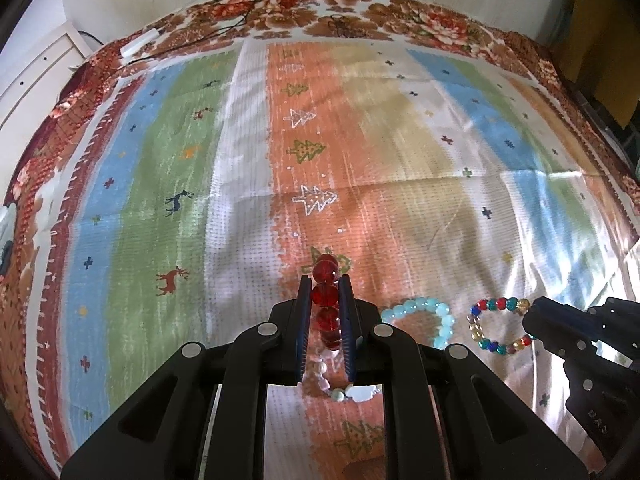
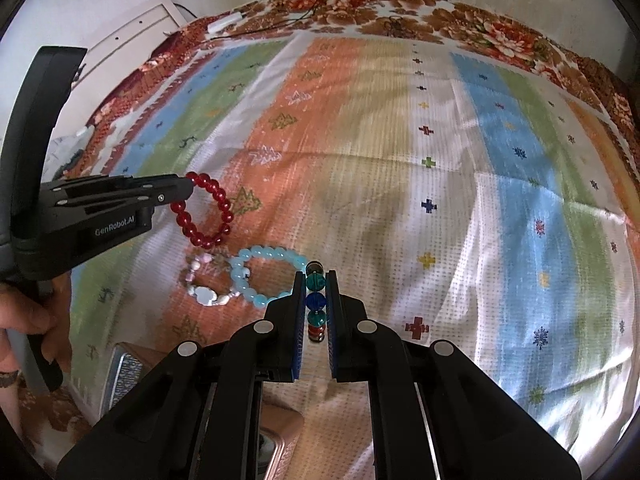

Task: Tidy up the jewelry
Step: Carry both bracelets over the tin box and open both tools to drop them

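Both grippers are loaded, so the coming move turns on where each held bracelet lies relative to the light blue bracelet (image 2: 269, 276), which rests flat on the striped cloth (image 2: 400, 184). The left gripper (image 1: 325, 296) is closed down onto the red bracelet (image 1: 326, 300); its beads run in a line between the jaws along the finger axis, and in the right wrist view the rest of the loop (image 2: 206, 210) hangs free past the fingertips, lifted just above and to the far left of the light blue bracelet. The right gripper (image 2: 316, 300) is likewise pinched onto the multicolored bracelet (image 2: 316, 300), beads stacked along its fingers; the left wrist view shows that loop (image 1: 498, 330) opened out just to the right of the light blue bracelet. A pink and white bracelet (image 2: 208, 284) lies touching the light blue bracelet's left side, directly under the left gripper. A box (image 2: 132, 372), only partly seen, sits nearer than the light blue bracelet and to its left, so the left gripper looks closer to it; whether it is the destination I cannot tell.
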`<act>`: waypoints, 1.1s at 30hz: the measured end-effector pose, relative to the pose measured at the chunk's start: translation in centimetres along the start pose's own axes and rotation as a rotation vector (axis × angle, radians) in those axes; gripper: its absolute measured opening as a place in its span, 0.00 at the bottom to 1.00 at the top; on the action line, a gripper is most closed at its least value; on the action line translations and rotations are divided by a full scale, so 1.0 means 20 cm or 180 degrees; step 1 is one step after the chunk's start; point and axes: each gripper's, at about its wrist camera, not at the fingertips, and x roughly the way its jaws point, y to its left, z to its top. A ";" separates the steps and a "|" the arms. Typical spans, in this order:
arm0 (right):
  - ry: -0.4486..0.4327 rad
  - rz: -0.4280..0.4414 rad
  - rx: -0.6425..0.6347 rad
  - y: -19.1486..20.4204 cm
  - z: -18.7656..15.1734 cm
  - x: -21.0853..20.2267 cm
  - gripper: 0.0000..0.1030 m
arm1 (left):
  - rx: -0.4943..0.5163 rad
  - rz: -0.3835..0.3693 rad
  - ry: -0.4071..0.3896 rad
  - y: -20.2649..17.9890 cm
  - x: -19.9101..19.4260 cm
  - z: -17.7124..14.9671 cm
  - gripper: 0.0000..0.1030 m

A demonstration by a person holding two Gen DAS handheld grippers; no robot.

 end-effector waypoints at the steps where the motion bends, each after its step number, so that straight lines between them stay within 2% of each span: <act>1: -0.0014 -0.0001 -0.0003 0.00 0.00 -0.01 0.10 | -0.0003 -0.0004 -0.0017 0.00 -0.02 0.00 0.13; 15: -0.0136 -0.0016 0.0002 0.03 -0.02 -0.11 0.10 | -0.0034 -0.0083 -0.0229 -0.01 -0.22 -0.06 0.13; 21: -0.0209 -0.0118 -0.0117 0.07 -0.05 -0.17 0.10 | -0.0039 -0.0077 -0.0278 -0.04 -0.27 -0.11 0.13; 33: -0.0277 -0.0064 -0.0189 0.13 -0.12 -0.28 0.10 | -0.0002 -0.0201 -0.0459 -0.10 -0.44 -0.21 0.13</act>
